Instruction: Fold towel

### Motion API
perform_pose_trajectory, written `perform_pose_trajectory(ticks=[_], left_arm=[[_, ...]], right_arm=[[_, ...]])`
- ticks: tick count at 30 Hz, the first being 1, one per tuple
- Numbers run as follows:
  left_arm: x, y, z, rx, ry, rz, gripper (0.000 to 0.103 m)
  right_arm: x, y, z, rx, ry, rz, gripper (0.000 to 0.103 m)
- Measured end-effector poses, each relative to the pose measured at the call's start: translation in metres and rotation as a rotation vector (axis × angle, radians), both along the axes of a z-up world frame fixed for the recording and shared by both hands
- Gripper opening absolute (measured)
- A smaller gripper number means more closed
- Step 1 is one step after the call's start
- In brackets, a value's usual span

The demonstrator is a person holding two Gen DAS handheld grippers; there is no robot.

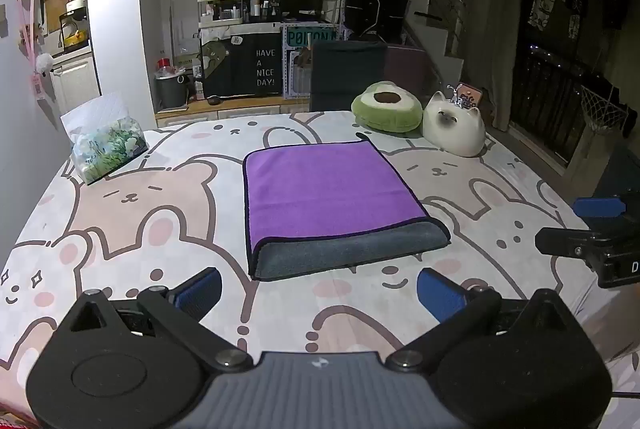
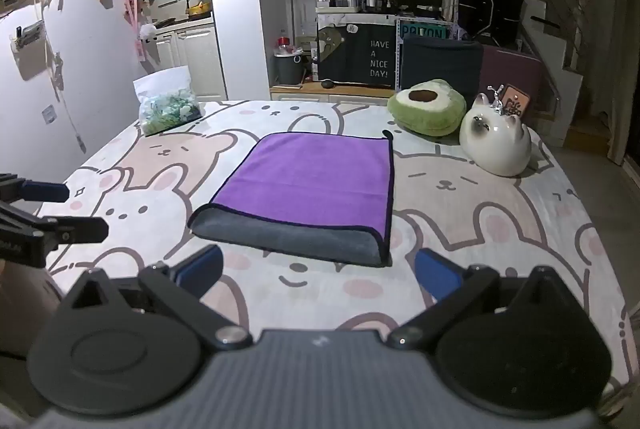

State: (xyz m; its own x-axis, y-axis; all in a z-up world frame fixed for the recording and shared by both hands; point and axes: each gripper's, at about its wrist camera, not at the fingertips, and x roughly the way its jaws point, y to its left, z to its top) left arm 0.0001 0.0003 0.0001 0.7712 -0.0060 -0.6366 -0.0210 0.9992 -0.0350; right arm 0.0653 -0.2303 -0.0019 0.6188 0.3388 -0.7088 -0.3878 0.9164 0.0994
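Mid-surface (image 1: 120, 229): towel (image 1: 332, 189) folded flat, purple up, grey fold at near edge. Left gripper (image 1: 318, 287) and right gripper (image 2: 318, 271) sit just near of it, fingers wide, empty; likely lined up to grab that edge. Avocado plush (image 1: 387, 105) far right.

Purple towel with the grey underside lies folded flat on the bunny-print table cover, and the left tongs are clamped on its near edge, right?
Not quite. The purple towel with the grey underside does lie folded on the bunny-print table cover, but the left wrist view shows the left tongs open, short of its near edge.
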Motion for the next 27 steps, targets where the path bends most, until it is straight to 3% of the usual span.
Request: perform_pose_trajectory(ticks=[27], left_arm=[[0.0,-0.0002,-0.0001,0.005,0.0,0.0,0.102]], right_arm=[[0.0005,0.0,0.0,-0.006,0.007,0.003,0.103]])
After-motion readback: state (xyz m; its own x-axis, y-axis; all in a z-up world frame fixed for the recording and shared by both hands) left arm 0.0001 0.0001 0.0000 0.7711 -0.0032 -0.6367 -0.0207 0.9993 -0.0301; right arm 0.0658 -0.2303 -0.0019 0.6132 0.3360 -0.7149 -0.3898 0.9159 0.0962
